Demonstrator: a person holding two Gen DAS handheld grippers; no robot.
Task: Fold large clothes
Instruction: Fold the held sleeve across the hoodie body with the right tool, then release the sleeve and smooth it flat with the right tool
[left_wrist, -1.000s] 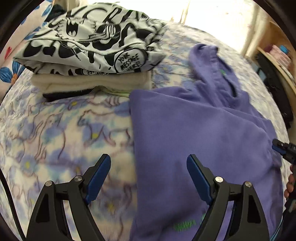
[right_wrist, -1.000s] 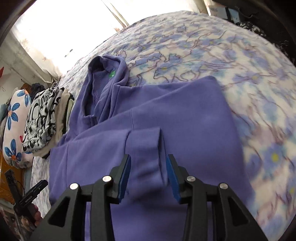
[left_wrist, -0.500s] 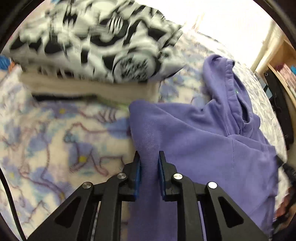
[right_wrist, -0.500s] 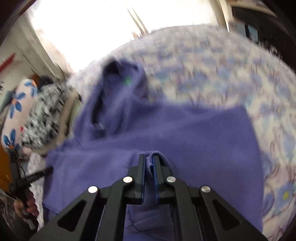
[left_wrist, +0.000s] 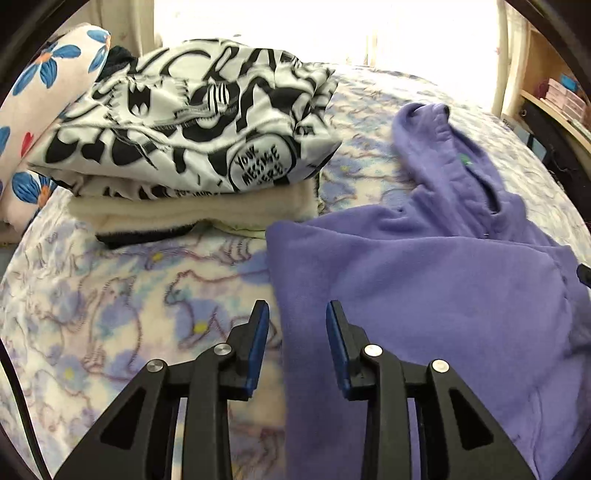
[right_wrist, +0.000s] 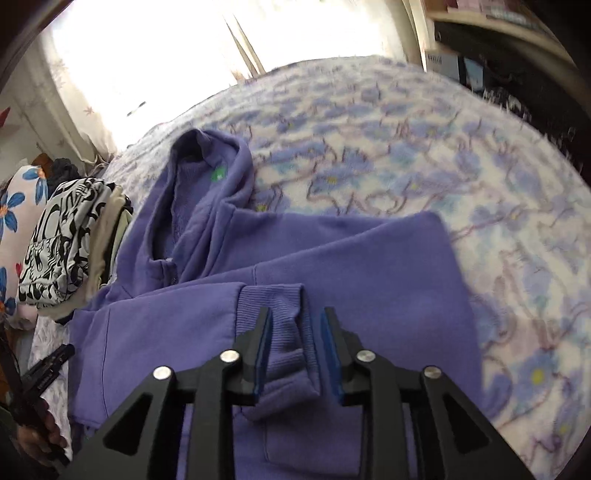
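A purple hoodie (left_wrist: 424, 280) lies partly folded on the flowered bedspread (left_wrist: 110, 314), its hood (left_wrist: 436, 144) pointing away. My left gripper (left_wrist: 297, 334) is open, its jaws straddling the hoodie's left folded edge. In the right wrist view the hoodie (right_wrist: 332, 251) fills the middle, with a ribbed cuff (right_wrist: 280, 317) lying on its front. My right gripper (right_wrist: 295, 339) is open, the cuff loose between its pads. The left gripper also shows in the right wrist view (right_wrist: 48, 369) at the far left.
A stack of folded clothes (left_wrist: 192, 147), black-and-white print on top, sits left of the hoodie; it also shows in the right wrist view (right_wrist: 62, 243). A flowered pillow (left_wrist: 33, 110) lies behind it. Shelves (left_wrist: 554, 99) stand at the right. A bright window is beyond the bed.
Both grippers were shut on the hoodie half a second ago, left on its edge and right on the cuff. Both have opened and let the fabric go.
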